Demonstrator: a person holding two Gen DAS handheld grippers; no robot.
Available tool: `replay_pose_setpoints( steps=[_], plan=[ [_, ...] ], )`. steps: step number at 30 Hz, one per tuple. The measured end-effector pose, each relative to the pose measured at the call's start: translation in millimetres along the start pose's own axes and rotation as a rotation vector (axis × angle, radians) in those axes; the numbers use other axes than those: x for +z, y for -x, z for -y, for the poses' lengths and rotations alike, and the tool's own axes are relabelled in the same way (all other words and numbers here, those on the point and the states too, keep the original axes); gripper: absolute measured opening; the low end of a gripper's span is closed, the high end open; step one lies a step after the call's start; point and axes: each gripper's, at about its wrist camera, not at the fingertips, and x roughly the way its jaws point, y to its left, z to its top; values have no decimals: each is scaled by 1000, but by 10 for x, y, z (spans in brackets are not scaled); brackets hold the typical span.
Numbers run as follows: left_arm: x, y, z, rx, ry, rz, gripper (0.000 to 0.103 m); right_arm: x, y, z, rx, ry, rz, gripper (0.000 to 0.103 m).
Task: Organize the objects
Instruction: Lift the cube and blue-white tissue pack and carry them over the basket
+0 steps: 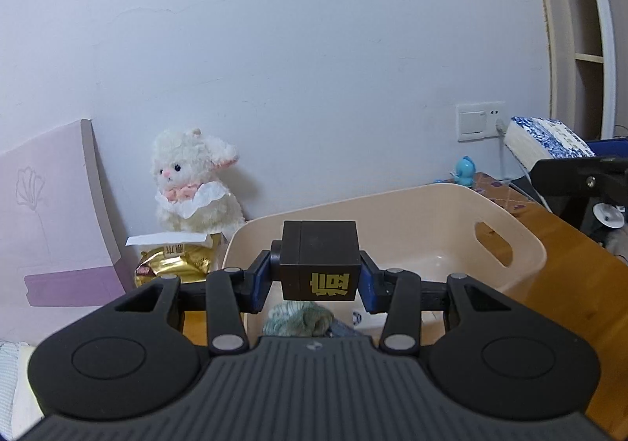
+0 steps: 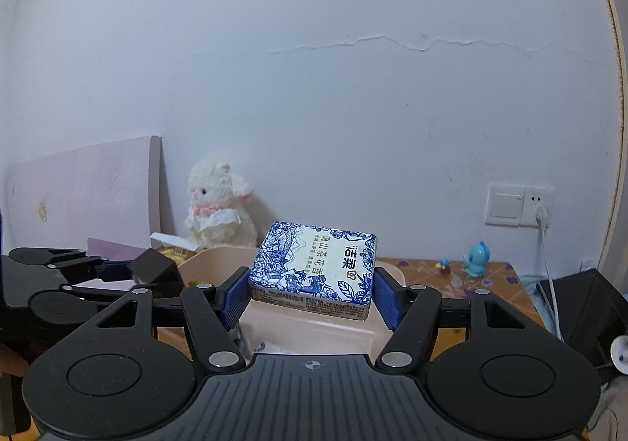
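Note:
My left gripper (image 1: 318, 278) is shut on a small black box (image 1: 320, 260) with a yellow mark, held in the air above the near rim of a beige plastic basket (image 1: 522, 248). My right gripper (image 2: 312, 293) is shut on a blue-and-white tissue pack (image 2: 314, 270), held above the same basket (image 2: 219, 256). In the right wrist view the left gripper (image 2: 129, 276) with the black box (image 2: 153, 266) shows at the left. In the left wrist view the tissue pack (image 1: 545, 142) shows at the far right. A green cloth (image 1: 298, 319) lies inside the basket.
A white plush lamb (image 1: 192, 182) sits against the wall behind a gold snack bag (image 1: 172, 264). A pink board (image 1: 51, 213) leans at the left. A blue toy bird (image 2: 477, 252) and a tiny figure (image 2: 443, 266) stand on the wooden table (image 1: 569, 284). A wall socket (image 2: 518, 205) has a plugged cable.

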Motion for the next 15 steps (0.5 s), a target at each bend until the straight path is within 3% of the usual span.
replay_pose_setpoints(
  steps=[6, 15],
  plan=[
    [65, -395, 59, 40, 2, -79, 47, 46, -347, -7, -16, 0, -34, 63],
    [-27, -893, 168, 95, 28, -225, 47, -117, -927, 69, -71, 18, -163, 63]
  ],
)
